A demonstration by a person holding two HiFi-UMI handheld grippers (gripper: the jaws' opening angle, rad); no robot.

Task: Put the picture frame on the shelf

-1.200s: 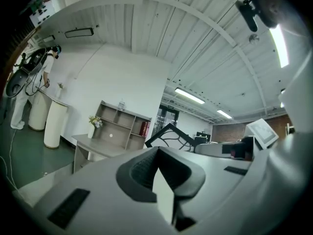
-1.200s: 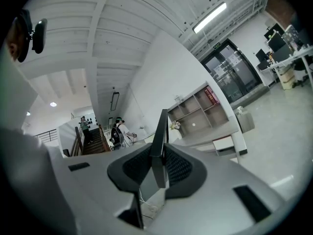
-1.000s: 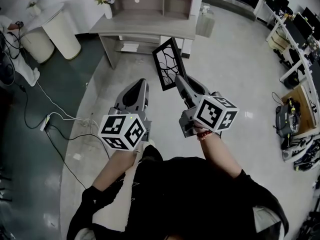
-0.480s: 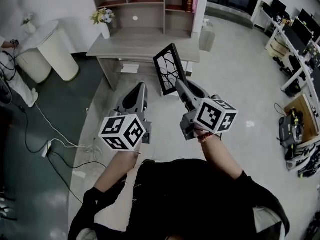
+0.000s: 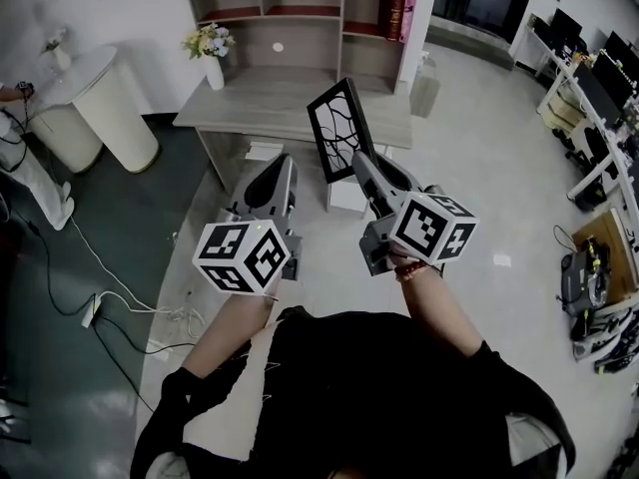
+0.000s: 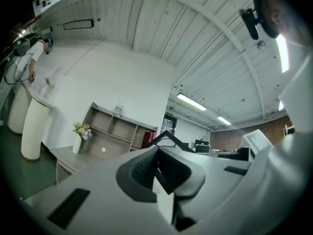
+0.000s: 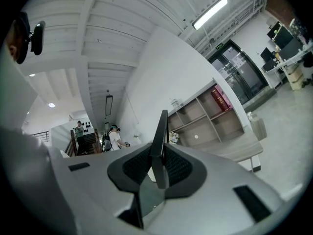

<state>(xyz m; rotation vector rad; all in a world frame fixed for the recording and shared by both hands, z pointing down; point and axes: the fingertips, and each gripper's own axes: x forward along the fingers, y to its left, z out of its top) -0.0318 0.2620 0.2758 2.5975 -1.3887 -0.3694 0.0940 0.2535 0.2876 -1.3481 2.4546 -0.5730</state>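
black picture frame (image 5: 337,128): up in the air and tilted, gripped by its lower edge in the right gripper (image 5: 359,160), well apart from the shelf (image 5: 300,13).
shelf: at 12 o'clock in the head view, behind the tabletop (image 5: 290,103); books (image 5: 397,10) stand in it at 1 o'clock, no frame in it yet.
progress: the frame is picked up; by my judgement, bringing it to the shelf and setting it down are left.
right jaws: only narrowly apart, pads pressed on both faces of the thin frame.
left gripper (image 5: 280,168): at 9 o'clock of the right one, jaws together with nothing between them.
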